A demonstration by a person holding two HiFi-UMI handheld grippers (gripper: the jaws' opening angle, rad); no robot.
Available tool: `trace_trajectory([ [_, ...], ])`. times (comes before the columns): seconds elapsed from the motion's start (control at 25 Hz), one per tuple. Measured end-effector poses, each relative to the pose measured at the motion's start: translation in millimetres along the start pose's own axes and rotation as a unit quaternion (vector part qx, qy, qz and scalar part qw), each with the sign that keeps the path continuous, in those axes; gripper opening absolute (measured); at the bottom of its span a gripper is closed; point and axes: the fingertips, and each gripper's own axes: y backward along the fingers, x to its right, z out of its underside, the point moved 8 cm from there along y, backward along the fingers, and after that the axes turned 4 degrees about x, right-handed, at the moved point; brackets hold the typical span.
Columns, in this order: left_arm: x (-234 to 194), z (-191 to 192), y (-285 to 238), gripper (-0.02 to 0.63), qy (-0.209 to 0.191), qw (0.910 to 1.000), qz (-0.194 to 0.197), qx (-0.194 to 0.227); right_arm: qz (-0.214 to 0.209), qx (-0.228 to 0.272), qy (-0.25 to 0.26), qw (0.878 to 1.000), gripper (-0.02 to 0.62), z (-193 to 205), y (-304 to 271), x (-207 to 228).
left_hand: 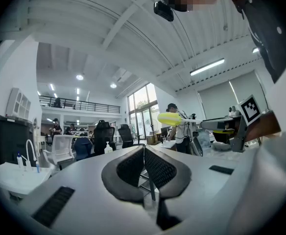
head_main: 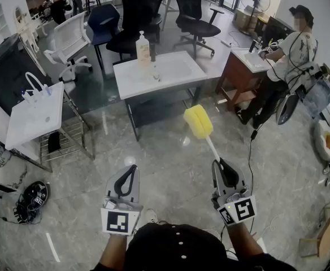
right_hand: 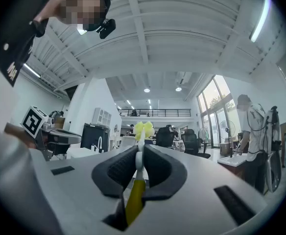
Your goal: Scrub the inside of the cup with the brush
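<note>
The brush has a yellow sponge head (head_main: 198, 122) on a thin white shaft. My right gripper (head_main: 218, 164) is shut on its handle and holds it up over the floor, pointing toward the white table (head_main: 176, 66). In the right gripper view the white shaft (right_hand: 138, 159) runs between the closed pads, with the yellow grip (right_hand: 134, 199) below and the sponge head (right_hand: 143, 129) beyond. My left gripper (head_main: 132, 168) hangs beside it, shut and empty, its pads (left_hand: 157, 166) together. A small clear object (head_main: 155, 74) on the table may be the cup. I cannot tell for sure.
A pump bottle (head_main: 143, 48) and a dark bottle (head_main: 152, 52) stand on the table. Office chairs (head_main: 193, 10) are behind it. A white cart (head_main: 35, 117) stands at the left, and cables (head_main: 32, 199) lie on the floor. A person (head_main: 292, 55) stands at a sink at the right.
</note>
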Motion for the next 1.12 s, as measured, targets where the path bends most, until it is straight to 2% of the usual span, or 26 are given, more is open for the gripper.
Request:
trace_trajectory([
  [0.32, -14.8, -1.9, -2.1, 0.026, -0.001, 0.9999, 0.005, 0.009, -0.005, -0.003, 0.002, 1.000, 0.049, 0.0, -16.4, -10.3],
  [0.56, -47.4, 3.1, 1.4, 0.026, 0.002, 0.9998, 0.014, 0.011, 0.010, 0.012, -0.010, 1.000, 0.049, 5.1, -40.6, -30.3],
  [0.84, -75.8, 11.0, 2.5, 0.026, 0.007, 0.9995, 0.030, 0.002, 0.021, 0.004, -0.008, 1.000, 0.049, 19.0, -54.3, -52.0],
  [1.12, -91.5, 21.6, -11.6, 0.026, 0.007, 0.9994, 0.032, -0.007, 0.031, 0.005, -0.012, 0.999, 0.049, 26.2, -71.4, -46.5],
])
